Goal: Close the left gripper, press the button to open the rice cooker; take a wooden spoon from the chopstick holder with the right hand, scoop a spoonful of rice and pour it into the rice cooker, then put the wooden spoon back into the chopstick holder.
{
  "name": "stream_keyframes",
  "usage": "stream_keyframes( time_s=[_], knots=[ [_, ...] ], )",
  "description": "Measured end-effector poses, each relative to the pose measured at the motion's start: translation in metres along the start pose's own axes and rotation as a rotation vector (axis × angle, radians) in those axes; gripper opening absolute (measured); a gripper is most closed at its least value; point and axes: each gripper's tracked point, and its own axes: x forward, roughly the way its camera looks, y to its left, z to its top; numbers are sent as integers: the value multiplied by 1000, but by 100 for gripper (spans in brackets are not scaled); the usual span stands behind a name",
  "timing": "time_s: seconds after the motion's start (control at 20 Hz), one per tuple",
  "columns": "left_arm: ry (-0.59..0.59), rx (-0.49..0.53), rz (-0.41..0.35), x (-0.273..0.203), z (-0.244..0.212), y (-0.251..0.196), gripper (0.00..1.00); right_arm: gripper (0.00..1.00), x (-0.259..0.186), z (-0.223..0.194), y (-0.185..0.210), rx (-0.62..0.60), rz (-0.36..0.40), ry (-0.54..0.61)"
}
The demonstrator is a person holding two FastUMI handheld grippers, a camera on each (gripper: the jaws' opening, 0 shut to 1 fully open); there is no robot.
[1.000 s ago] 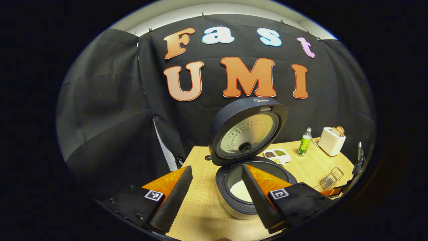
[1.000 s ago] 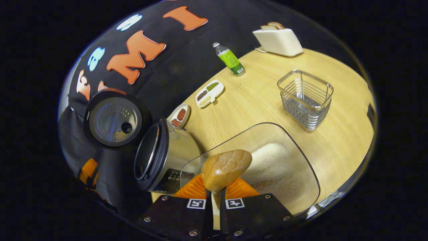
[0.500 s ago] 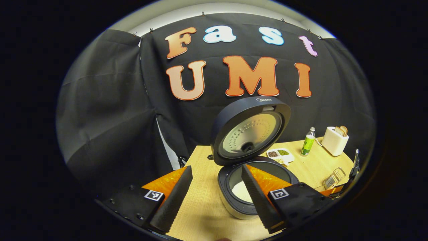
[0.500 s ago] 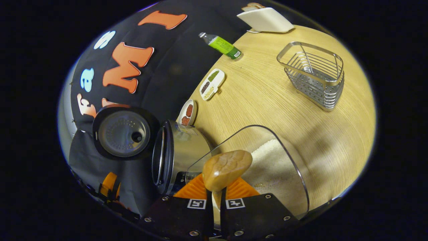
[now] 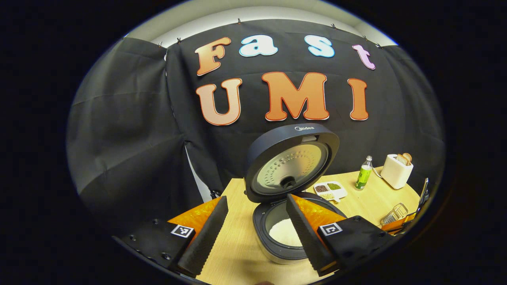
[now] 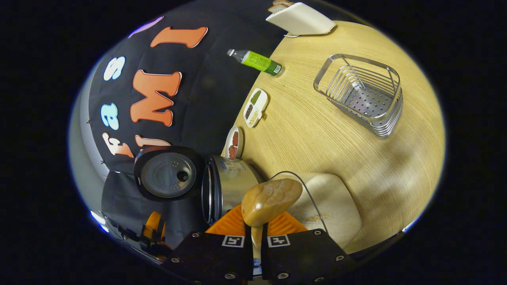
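Between the right gripper's [image 6: 256, 233] pressed-together fingers sits the wooden spoon [image 6: 270, 201], its bowl just above the clear rice container [image 6: 330, 206].

Both fingers pinch the spoon's handle; beyond its bowl lies the wire chopstick holder [image 6: 362, 95] on the table [image 6: 317, 130], and off to the gripper's left stands the rice cooker [image 6: 225, 190], lid up. Judging from this, the button press and the spoon pick-up are done; rice already lies in the pot, so whether this is a first scoop I cannot tell, and returning the spoon remains. Only the left gripper view looks into the pot: the left gripper [image 5: 256, 233], spread and holding nothing, frames the white rice [image 5: 283, 233] there, which the right gripper view, side-on, hides.
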Motion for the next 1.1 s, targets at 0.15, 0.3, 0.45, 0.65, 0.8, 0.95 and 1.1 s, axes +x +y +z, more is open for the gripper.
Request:
stream_keyframes(
  time_s=[0.15,0.3,0.45,0.65,0.8,0.95,1.1],
  knots=[
    [-10,-5,11,-3,2,-5,99,7,-10,15,9,74,68,-8],
    [-17,-11,36,-6,4,-6,99,7,-17,33,19,148,125,-26],
    [-24,-23,68,-13,5,-3,94,7,-23,44,35,210,185,-21],
    [-37,-40,114,-26,5,2,99,7,-22,53,58,259,225,3],
    [-55,-38,149,-39,6,10,99,7,-15,56,85,273,257,28],
    [-72,-32,188,-53,8,19,94,7,-8,59,119,269,289,50],
    [-84,-23,233,-68,7,29,94,7,4,59,150,254,315,73]
  ],
)
